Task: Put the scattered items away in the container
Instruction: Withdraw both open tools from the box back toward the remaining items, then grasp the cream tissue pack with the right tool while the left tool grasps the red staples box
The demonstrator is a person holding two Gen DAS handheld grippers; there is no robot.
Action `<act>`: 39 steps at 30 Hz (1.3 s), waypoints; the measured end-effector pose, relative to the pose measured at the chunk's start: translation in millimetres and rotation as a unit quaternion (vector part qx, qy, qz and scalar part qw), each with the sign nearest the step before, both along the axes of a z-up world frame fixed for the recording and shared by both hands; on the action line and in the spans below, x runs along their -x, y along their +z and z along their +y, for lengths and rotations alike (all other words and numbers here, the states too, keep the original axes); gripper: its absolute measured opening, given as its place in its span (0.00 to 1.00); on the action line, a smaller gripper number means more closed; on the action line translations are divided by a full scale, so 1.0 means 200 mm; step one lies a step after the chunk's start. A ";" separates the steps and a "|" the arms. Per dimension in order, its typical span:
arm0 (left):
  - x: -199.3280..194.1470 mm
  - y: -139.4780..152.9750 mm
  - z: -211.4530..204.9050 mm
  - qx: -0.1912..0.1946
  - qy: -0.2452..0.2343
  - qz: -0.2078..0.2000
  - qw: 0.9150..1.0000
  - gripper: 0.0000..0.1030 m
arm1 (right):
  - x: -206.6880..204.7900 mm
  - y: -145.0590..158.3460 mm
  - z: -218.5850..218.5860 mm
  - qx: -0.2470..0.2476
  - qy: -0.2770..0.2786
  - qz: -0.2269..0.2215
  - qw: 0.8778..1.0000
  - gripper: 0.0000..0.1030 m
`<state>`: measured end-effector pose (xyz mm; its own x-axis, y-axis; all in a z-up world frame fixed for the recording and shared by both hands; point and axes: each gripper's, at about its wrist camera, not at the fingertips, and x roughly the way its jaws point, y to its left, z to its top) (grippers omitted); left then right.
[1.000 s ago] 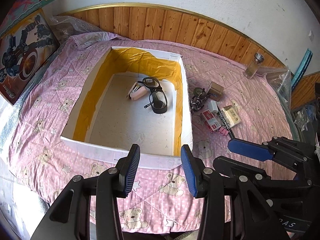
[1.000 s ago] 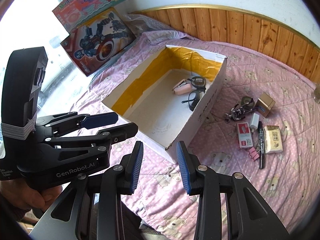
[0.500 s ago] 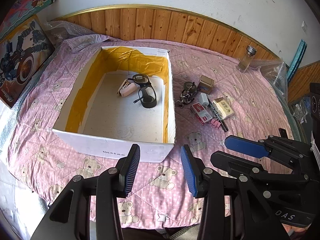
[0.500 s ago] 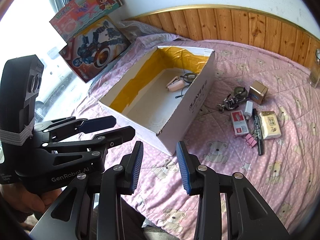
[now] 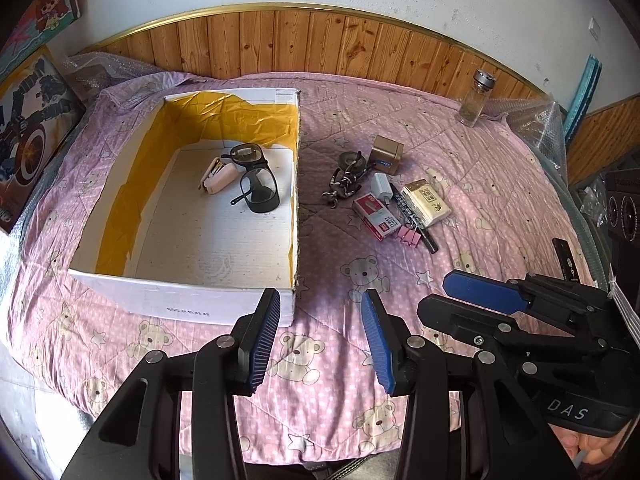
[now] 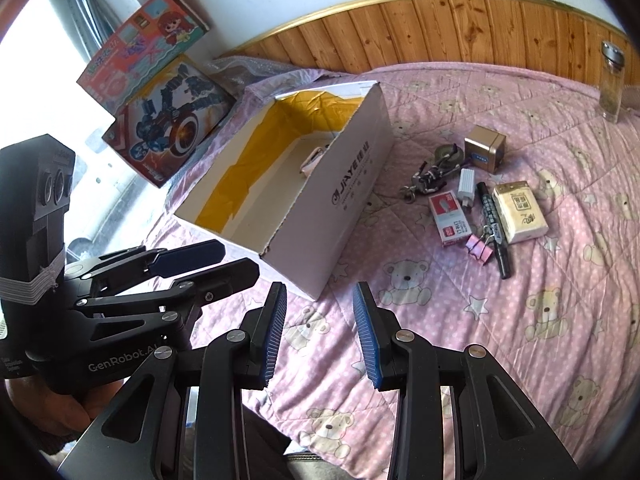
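Note:
A white cardboard box with a yellow lining sits on the pink quilt and holds dark safety glasses and a pink case. To its right lies a cluster: a keychain, a gold box, a white charger, a red-and-white packet, a black marker, a tissue pack and a pink binder clip. My left gripper hangs open near the box's front right corner. My right gripper is open and empty, well short of the cluster.
A glass jar with a metal lid stands at the back right by the wooden wall panel. Two toy boxes lean at the left beyond the quilt. Bubble wrap lies at the far right edge. A hand holds the left gripper.
Both grippers have shifted right: the box has slid left in each view and the cluster of small items now sits nearer the middle. Both stay open.

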<state>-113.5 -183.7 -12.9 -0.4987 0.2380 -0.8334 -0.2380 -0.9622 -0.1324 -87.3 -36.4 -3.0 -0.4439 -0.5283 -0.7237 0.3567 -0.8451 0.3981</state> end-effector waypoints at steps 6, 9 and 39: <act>0.04 -0.04 0.11 -0.013 -0.014 -0.011 1.000 0.43 | 0.05 -0.06 0.16 0.016 -0.032 -0.015 0.999 0.36; 0.07 -0.08 0.17 -0.024 -0.021 -0.021 0.999 0.43 | 0.08 -0.10 0.24 0.023 -0.051 -0.023 0.998 0.36; 0.78 -0.72 0.52 -0.079 0.060 -0.116 0.988 0.55 | 0.62 -0.56 0.46 -0.046 -0.043 -0.044 0.997 0.34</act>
